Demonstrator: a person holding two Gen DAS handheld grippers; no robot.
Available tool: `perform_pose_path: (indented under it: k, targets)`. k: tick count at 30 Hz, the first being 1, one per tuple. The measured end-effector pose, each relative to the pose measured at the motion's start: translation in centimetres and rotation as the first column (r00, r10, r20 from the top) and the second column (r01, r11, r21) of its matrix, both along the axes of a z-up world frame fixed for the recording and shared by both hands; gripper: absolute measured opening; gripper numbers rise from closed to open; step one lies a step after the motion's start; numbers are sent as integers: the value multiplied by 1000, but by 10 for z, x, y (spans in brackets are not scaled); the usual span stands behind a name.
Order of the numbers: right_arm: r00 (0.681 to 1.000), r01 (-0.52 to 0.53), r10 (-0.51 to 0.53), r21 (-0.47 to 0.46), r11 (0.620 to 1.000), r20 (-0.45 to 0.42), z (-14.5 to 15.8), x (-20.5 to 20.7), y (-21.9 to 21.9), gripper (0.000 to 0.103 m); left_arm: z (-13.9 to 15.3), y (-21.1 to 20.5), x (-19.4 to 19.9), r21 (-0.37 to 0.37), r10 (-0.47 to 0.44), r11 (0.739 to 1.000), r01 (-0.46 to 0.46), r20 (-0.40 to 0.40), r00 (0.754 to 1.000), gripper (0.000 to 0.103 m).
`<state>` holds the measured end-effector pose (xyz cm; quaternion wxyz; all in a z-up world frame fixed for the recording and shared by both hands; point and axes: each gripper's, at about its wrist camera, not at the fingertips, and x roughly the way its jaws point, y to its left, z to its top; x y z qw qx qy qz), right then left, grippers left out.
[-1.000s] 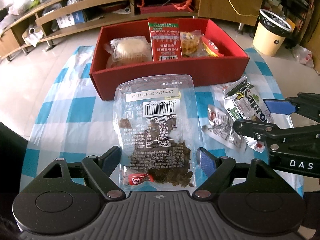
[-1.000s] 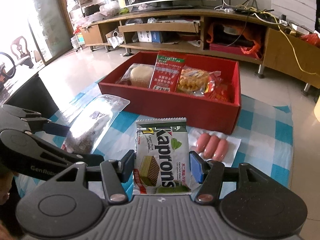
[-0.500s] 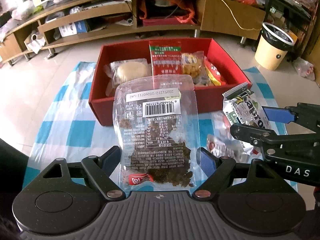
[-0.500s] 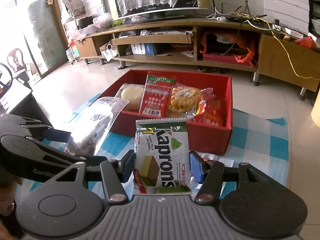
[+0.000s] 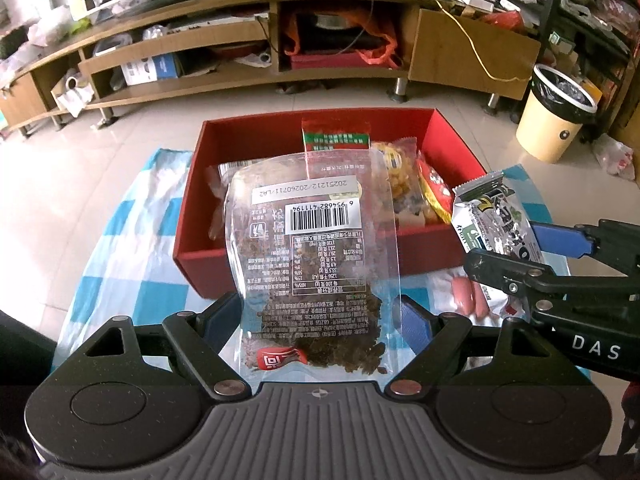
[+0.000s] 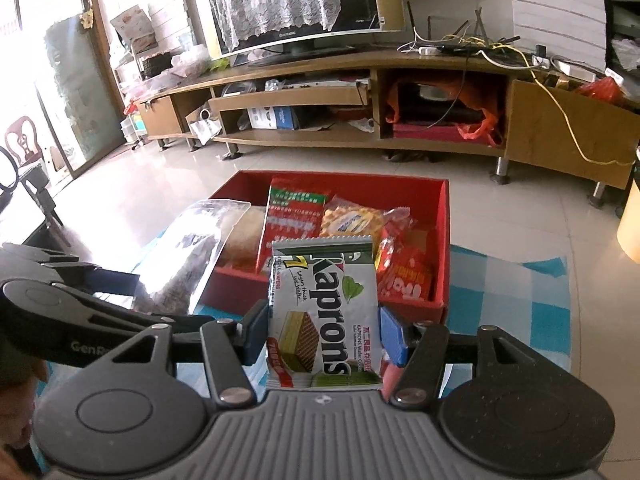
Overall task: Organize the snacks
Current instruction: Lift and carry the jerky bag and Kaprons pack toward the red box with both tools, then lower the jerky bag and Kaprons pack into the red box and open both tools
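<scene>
- The right gripper (image 6: 323, 330) clamps a glossy white-and-green wafer pack (image 6: 325, 312) printed "Kaprons", "Layer thick soft Wafer".
- The left gripper (image 5: 320, 320) clamps a clear crinkly bag (image 5: 316, 256) of dark bits, labelled "20251212/20260711/LA2", barcode "6 954682 411194".
- Both packs hang before the red cardboard box (image 5: 404, 252), which holds 4 or so packets.
- Pink sausages (image 5: 468, 292) lie on the blue-checked cloth (image 5: 132, 248).
- Compared with 1 second ago, both packs are higher and nearer the box.
</scene>
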<state>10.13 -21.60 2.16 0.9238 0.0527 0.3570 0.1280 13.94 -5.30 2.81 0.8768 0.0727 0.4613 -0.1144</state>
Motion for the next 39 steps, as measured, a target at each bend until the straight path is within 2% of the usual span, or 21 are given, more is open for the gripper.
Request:
perform_pose_path:
  k: [23,37,38,39]
  targets:
    - [999,37,-37,14,999,21,5,51,-9,57,4,-10,44,0,38,999,-38,37,999,86]
    - [999,46,-46,24,999,-20,-14,94,-11,57,-16,-14,81,27,80,996,-80,22,997,87]
    - [999,45,-45,19,999,-21,-15,97,-10,57,-17,-13,83,31,83,996,-83,22,996,87]
    - [999,42,-42,15,999,-23,-17,100,-9,57,-19,-14,85,31,83,996,-84,21,996,78]
